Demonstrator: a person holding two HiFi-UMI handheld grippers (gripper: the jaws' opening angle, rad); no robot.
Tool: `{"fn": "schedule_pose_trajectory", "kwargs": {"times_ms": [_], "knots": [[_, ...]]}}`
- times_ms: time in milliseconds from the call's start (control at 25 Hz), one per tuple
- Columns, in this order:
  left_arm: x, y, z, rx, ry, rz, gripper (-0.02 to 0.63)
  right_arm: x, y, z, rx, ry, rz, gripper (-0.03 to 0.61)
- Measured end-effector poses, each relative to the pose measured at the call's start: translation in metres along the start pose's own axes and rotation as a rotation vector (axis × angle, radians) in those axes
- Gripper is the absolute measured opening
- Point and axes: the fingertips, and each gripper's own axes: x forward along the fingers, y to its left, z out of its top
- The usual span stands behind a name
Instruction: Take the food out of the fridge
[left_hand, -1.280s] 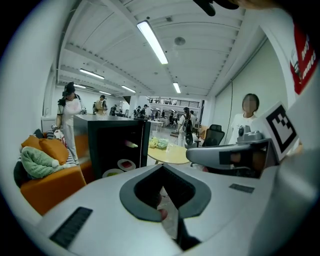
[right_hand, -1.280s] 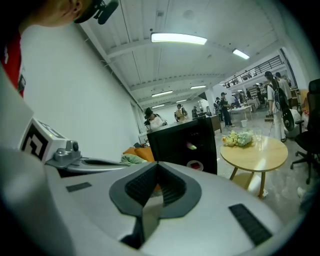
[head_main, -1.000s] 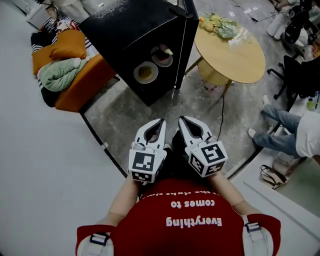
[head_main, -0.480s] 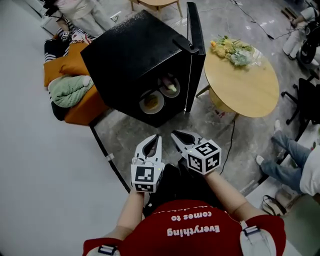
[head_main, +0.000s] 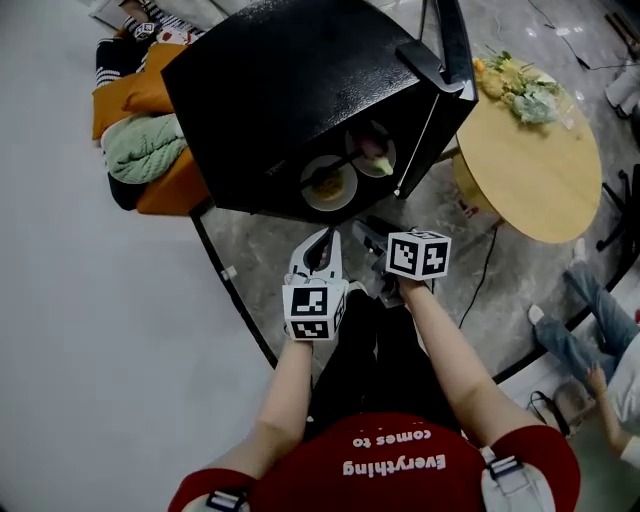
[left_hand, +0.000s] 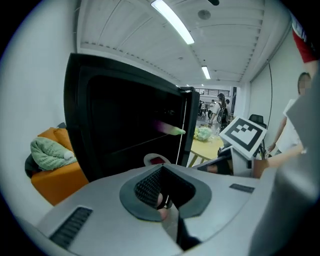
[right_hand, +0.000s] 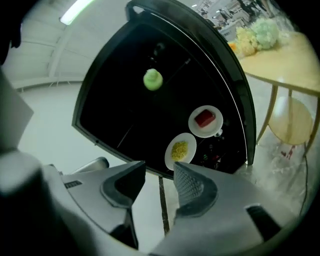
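**Item 1, nearest: left gripper (left_hand: 161, 169).** We enter its jaws as closed tip to tip, with nothing held. It hangs a little short of the fridge front.

**Item 2: right gripper (right_hand: 159, 167).** It sits beside the left one, on the door side. Its jaws have just been opening and now stand well apart. Through the gap we see only floor and the fridge's lower edge, so nothing is between them.

**Item 3: fridge (head_main: 290, 90).** It is black and low, and its door (head_main: 452, 45) is swung open on the right gripper's side.

**Hazards, as we judge them:**
- A plate pinched by its rim with one gripper may tip, and the loose heap on it could slide off.
- The shelf above leaves little room to lift a plate.
- The open door stands close to the right gripper's path and could be knocked.
- The left jaws must part before they can help.
- The rounded item above may roll if nudged.

**Item 4, farthest: the food, all of it inside the fridge.**
- Low down is a white plate of yellow food (right_hand: 180, 150), piled loosely.
- Just beside it, deeper in, is a white plate with a red block (right_hand: 205, 120).
- On the shelf above lies a green item (right_hand: 153, 79). In the left gripper view it is long, purple running to a green tip.
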Motion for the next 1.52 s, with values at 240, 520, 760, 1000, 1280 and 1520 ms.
{"fn": "schedule_pose_trajectory", "kwargs": {"times_ms": [240, 520, 760, 1000, 1280, 1520], "knots": [[0.026, 0.021, -0.038, -0.02, 0.031, 0.015, 0.006, 0.061, -0.055, -0.006, 0.192, 0.01, -0.019, 0.178], [0.036, 0.032, -0.08, -0.083, 0.072, 0.02, 0.006, 0.113, -0.098, -0.019, 0.375, -0.043, -0.023, 0.178], [0.036, 0.027, -0.095, -0.078, 0.091, -0.014, 0.006, 0.132, -0.102, -0.015, 0.591, -0.135, 0.098, 0.137], [0.036, 0.029, -0.099, -0.085, 0.089, -0.031, 0.006, 0.132, -0.096, -0.014, 0.604, -0.169, 0.142, 0.026], [0.036, 0.031, -0.094, -0.102, 0.065, -0.032, 0.006, 0.115, -0.082, -0.028, 0.62, -0.188, 0.237, 0.023], [0.025, 0.032, -0.085, -0.117, 0.045, -0.031, 0.006, 0.071, -0.051, -0.032, 0.609, -0.203, 0.308, 0.023]]}}
